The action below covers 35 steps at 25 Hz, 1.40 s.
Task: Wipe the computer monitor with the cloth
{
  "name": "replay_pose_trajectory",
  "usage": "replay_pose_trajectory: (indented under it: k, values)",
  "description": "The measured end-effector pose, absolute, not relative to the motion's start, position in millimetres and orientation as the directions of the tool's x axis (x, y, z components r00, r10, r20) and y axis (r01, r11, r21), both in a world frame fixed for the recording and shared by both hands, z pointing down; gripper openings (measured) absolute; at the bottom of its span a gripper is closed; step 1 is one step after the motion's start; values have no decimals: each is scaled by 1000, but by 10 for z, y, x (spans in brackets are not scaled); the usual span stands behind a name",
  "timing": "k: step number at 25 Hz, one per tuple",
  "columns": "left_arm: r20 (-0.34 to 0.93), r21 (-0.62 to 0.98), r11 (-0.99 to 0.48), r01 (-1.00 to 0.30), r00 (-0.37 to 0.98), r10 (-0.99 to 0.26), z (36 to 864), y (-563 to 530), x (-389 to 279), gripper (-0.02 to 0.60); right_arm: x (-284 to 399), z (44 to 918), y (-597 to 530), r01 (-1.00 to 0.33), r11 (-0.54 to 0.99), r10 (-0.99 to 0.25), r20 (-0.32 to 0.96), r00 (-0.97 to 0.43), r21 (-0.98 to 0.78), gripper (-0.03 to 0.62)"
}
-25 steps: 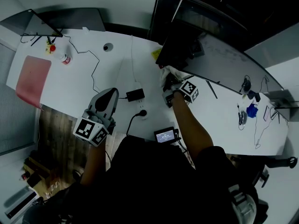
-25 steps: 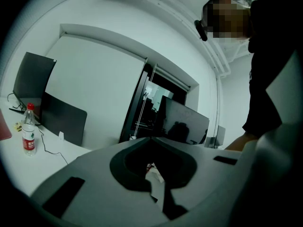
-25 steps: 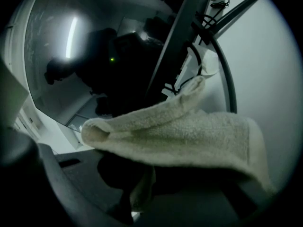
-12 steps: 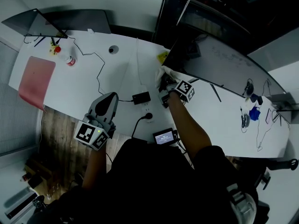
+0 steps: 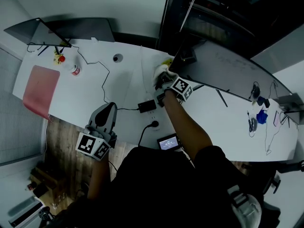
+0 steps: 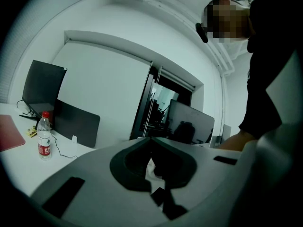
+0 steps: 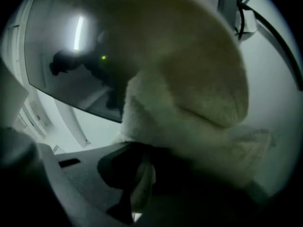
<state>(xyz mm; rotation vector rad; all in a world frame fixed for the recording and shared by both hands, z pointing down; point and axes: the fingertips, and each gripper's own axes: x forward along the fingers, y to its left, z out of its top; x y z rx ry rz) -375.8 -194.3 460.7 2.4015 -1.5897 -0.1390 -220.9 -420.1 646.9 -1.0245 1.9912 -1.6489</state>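
The left gripper (image 5: 107, 109) is held out over the near edge of the white table (image 5: 71, 94). Its jaws are closed together and there is nothing in them. In the left gripper view (image 6: 152, 174) you can see the two jaws meet, with only a thin bright crack between them.

Far to the left on the table lies a flat red mat (image 5: 37, 84). Behind it stands a dark screen (image 5: 40, 26) at the table's back corner. Near that is a small bottle (image 5: 74, 70) with a red cap, standing upright. A thin black wire (image 5: 103, 72) runs across the table from there to a small black box (image 5: 147, 105). Just in front of the box is a round plug (image 5: 154, 124). At the near edge sits a little device (image 5: 169, 142) with a lit screen.

Next comes the right gripper (image 5: 162, 80). Its jaws are shut tight on the cloth (image 5: 159, 71), which is white and fluffy. The cloth bunches up around the jaws and fills most of the right gripper view (image 7: 189, 93). It is pressed against the left end of the computer monitor (image 5: 223, 63), low down at the bottom corner. The monitor is big, dark and shiny, and it stands along the back of the table. Its screen (image 7: 66, 56) shows a bright stripe of light in it.

Far to the right on the table is a small blue thing (image 5: 262, 116).
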Motion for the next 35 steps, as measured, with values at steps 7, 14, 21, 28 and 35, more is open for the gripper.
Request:
replay_pose_trajectory:
  k: [7,14,21,28,35]
  values:
    - [45,249,-391,-886,414,-909,4515,-1970,-3716,-6,-2157,5950,-4273,-259,131,-781,61,-622,-957,61]
    - [24,238,-434,-869,452,-892,4427,-1988,-3567,-8,-2141,5408,-4247,-205,219,-781,-45,-623,-954,61]
    - [7,233,-467,-853,482,-876,4394,-1971,-3473,-8,-2132,4830,-4192,-166,327,-764,-156,-626,-930,61]
    - [-2,233,-477,-847,490,-872,4388,-1947,-3434,-8,-2106,4373,-4163,-128,390,-759,-240,-606,-912,61]
    - [-13,229,-480,-846,491,-871,4357,-1918,-3397,-6,-2053,3983,-4138,-106,444,-753,-307,-582,-890,61]
